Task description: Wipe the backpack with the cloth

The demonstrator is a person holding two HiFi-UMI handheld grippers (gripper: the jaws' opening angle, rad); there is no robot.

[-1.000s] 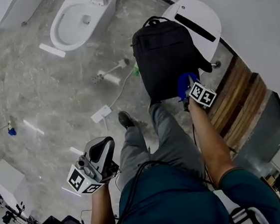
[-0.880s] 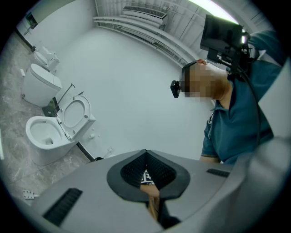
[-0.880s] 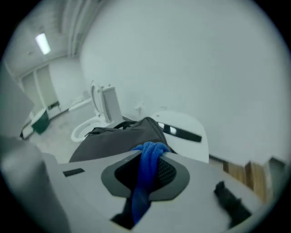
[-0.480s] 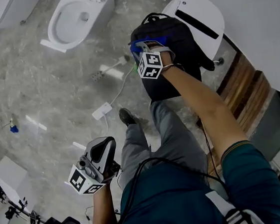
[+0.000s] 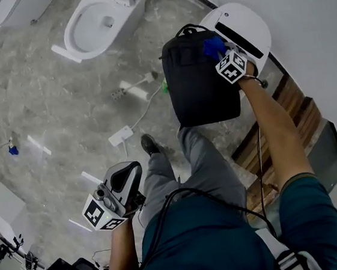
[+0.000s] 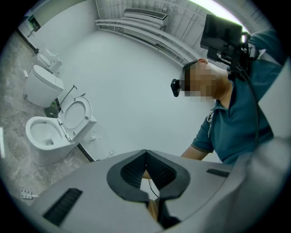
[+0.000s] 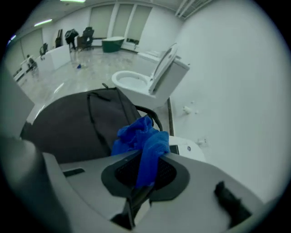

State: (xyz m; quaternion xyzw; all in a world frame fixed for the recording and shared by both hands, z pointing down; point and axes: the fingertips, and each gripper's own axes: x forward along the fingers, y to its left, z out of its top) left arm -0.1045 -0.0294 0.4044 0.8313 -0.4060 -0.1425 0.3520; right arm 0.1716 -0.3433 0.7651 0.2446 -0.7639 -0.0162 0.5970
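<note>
A black backpack (image 5: 197, 82) lies on a closed white toilet lid (image 5: 246, 22) against the wall. My right gripper (image 5: 214, 50) is shut on a blue cloth (image 5: 212, 46) and presses it on the backpack's upper right part near the handle. In the right gripper view the blue cloth (image 7: 143, 143) bunches out of the jaws in front of the backpack (image 7: 79, 125). My left gripper (image 5: 125, 177) hangs low at my left side, away from the backpack, shut with nothing in it. In the left gripper view the left gripper (image 6: 146, 167) points up at the wall.
An open white toilet (image 5: 98, 21) stands at the top left on the grey marble floor. A toilet brush (image 5: 133, 90) and white cable box (image 5: 121, 136) lie on the floor. Wooden boards (image 5: 282, 124) lean by the wall at right. My foot (image 5: 151, 144) stands below the backpack.
My right gripper with the cloth swept from the backpack's lower right corner up to its top left, then across to its top right. The left gripper stayed put.
</note>
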